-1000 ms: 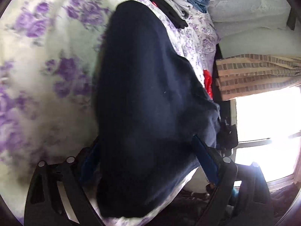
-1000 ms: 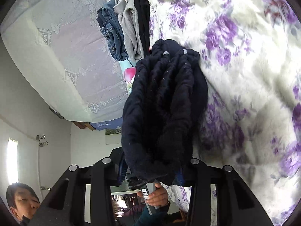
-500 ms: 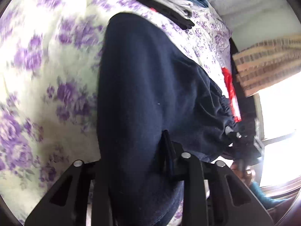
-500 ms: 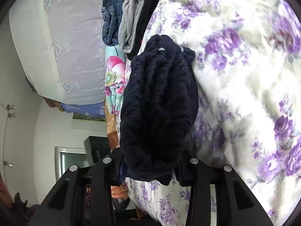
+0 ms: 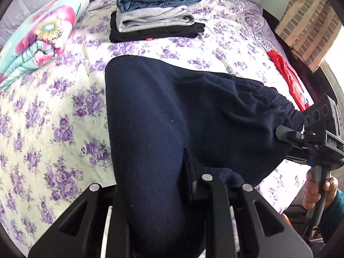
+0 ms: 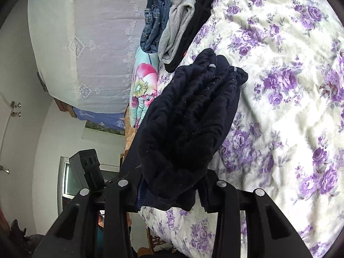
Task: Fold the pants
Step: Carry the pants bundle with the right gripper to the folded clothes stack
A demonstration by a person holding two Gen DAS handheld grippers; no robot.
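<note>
Both grippers hold the navy pants [image 5: 163, 116] over the flowered bed [image 5: 43, 116].

The left gripper [image 5: 157, 193] is clamped on a leg, the right gripper [image 6: 172, 185] on the bunched waistband; folded clothes [image 5: 154, 15] lie beyond.

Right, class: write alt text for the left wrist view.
The left gripper clamps navy pants spread over a purple-floral bedspread, while the right gripper holds the waistband. Behind lies a stack of folded pants.
</note>
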